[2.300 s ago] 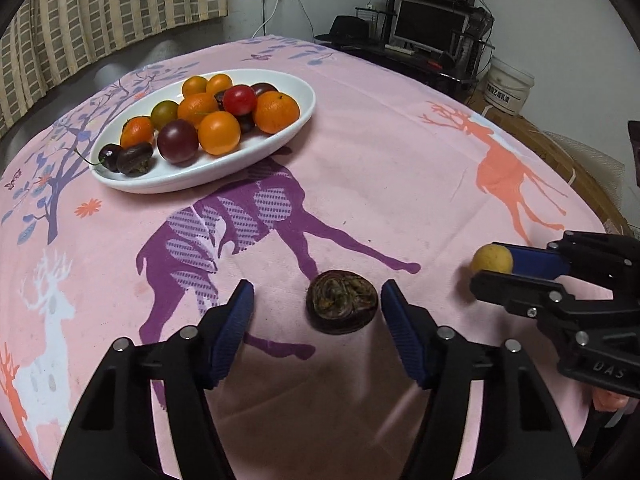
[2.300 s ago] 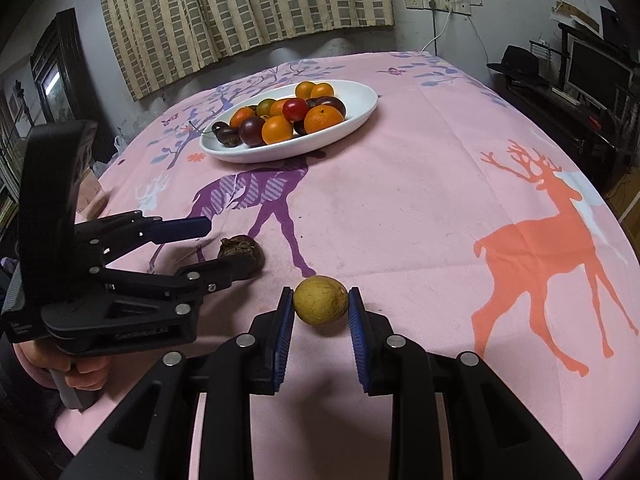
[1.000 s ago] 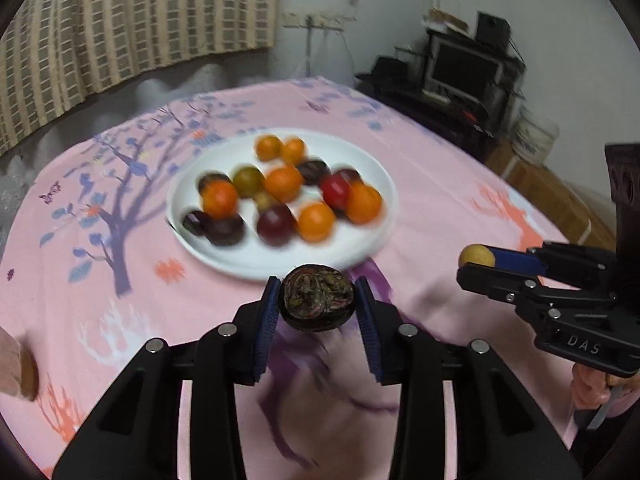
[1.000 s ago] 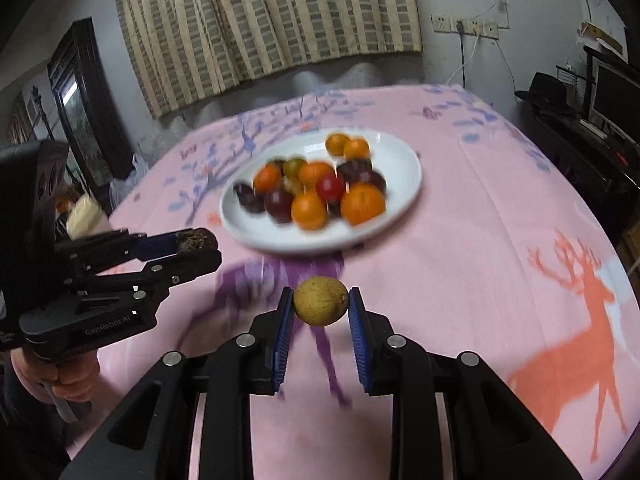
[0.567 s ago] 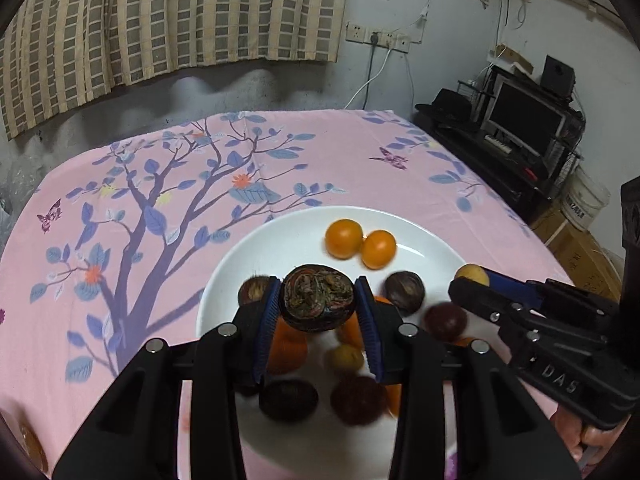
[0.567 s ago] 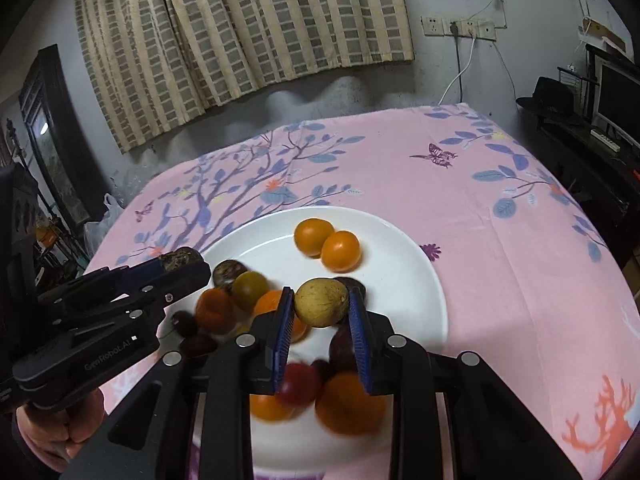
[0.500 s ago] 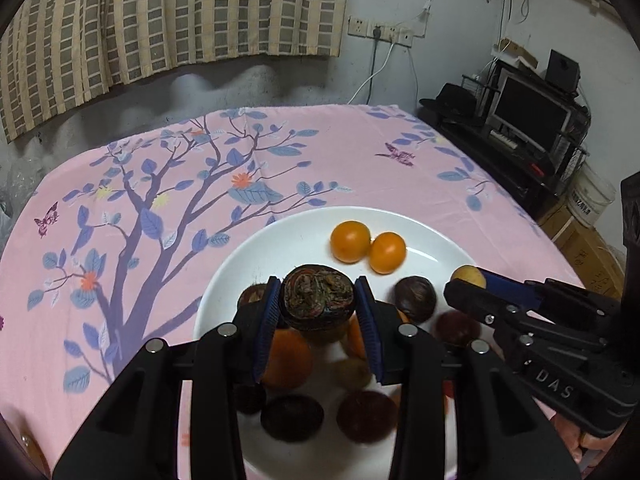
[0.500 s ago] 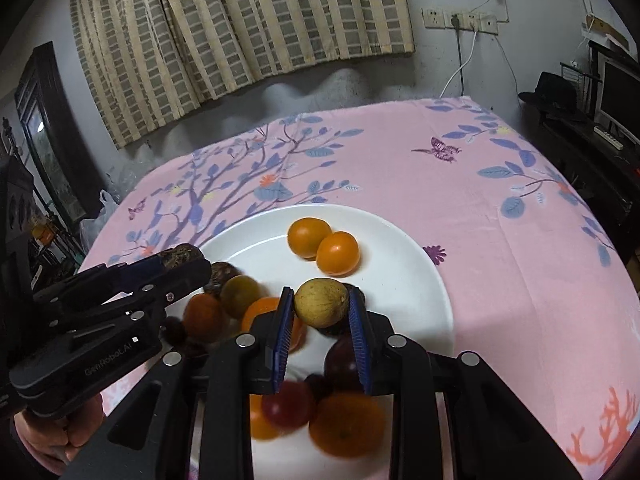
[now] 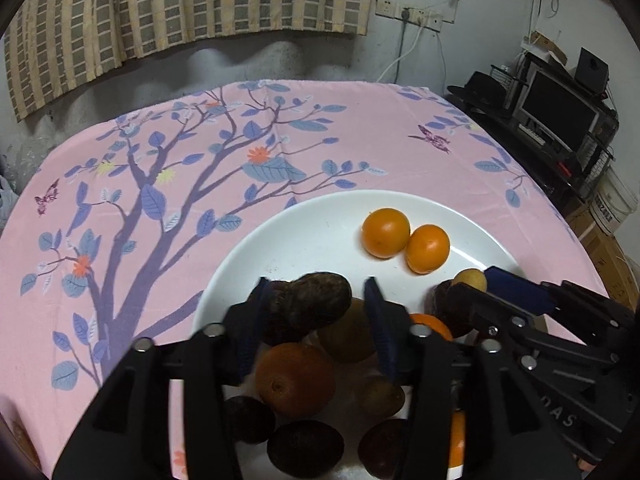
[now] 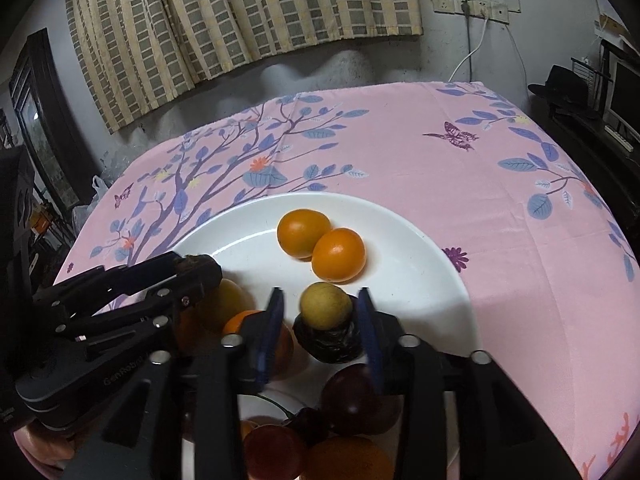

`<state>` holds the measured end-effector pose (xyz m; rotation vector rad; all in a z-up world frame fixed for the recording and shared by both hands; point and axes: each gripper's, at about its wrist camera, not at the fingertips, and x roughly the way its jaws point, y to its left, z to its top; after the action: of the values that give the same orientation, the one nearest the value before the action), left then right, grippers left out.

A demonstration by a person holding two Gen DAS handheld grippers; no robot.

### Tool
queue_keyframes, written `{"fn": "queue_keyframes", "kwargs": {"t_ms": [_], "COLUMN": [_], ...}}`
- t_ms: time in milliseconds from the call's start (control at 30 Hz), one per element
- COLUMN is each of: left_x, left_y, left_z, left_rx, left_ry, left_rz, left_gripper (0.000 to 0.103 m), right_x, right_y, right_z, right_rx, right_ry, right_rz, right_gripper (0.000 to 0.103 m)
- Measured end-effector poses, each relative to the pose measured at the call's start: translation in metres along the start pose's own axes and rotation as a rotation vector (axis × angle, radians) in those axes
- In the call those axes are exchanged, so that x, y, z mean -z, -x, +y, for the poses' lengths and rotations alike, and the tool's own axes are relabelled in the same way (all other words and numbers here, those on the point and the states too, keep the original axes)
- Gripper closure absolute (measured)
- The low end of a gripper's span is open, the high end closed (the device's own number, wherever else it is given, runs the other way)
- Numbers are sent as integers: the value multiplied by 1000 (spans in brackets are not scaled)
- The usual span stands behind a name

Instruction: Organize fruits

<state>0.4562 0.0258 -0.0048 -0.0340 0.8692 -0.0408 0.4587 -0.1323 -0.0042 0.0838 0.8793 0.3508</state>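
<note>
Ahead of both grippers, the white plate (image 10: pixel 432 248) lies bare except two oranges (image 10: pixel 320 242). Beneath them, piled fruit (image 9: pixel 296 384) crowds the near half.

"DAS" embossed on right hand-held gripper (image 9: pixel 480 280) body; "GenRobot" on left hand-held gripper (image 10: pixel 196 268) body.

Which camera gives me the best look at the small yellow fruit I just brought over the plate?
The right wrist view: the yellow fruit sits centred between the open right gripper, resting on a dark wrinkled fruit. The left wrist view shows only a sliver of it behind the right gripper's fingers.
</note>
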Motion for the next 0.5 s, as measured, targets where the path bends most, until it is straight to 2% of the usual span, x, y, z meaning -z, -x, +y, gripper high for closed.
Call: {"fn": "queue_keyframes", "kwargs": {"t_ms": [33, 100, 167, 233, 367, 433, 500], "left_x": [0, -1, 0, 6, 31, 53, 77], "left_y": [7, 30, 54, 84, 129, 147, 159], "left_z": [0, 0, 2, 4, 4, 8, 13], "left_rx": [-26, -73, -81, -75, -72, -58, -35], "left_ry": [1, -2, 0, 13, -8, -2, 13], "left_rz": [-11, -55, -95, -130, -175, -175, -165], "left_gripper": [35, 23, 16, 9, 5, 5, 5], "right_x": [0, 4, 11, 19, 53, 72, 90], "right_y": [7, 31, 55, 75, 120, 136, 146], "right_z": [1, 6, 11, 16, 25, 25, 23], "right_rx": [-1, -3, -5, -12, -16, -4, 21], "right_ry": [2, 19, 38, 60, 104, 120, 137], "right_rz": [-6, -45, -88, -111, -158, -178, -187], "right_gripper": [57, 51, 37, 30, 9, 4, 4]}}
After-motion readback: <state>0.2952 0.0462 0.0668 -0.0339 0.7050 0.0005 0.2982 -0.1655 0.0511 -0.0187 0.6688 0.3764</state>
